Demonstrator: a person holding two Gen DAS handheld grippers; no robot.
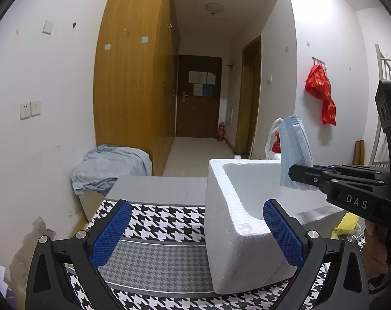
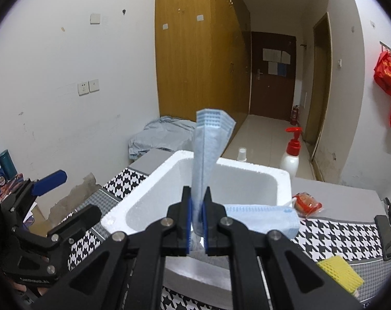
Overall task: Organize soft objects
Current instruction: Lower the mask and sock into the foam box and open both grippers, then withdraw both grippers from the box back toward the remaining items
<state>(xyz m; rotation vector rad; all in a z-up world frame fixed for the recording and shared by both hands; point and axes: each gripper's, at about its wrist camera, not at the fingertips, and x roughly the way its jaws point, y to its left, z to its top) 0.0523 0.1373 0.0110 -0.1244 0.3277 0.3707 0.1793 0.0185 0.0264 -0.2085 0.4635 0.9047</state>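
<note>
A blue mask [image 2: 204,155] is clamped upright in the right gripper [image 2: 197,222] over the foam box [image 2: 247,178]; "DAS" is read there. The left gripper [image 1: 195,232] is spread apart.

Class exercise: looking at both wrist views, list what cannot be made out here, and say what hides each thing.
- Floor of the white foam box: right wrist view, hidden behind the right claw and its folded blue face mask.
- Papers on the dark brown door: left wrist view, too small to read.
- Yellow mesh sponge: right wrist view, partly covered by the claw's arm.
</note>
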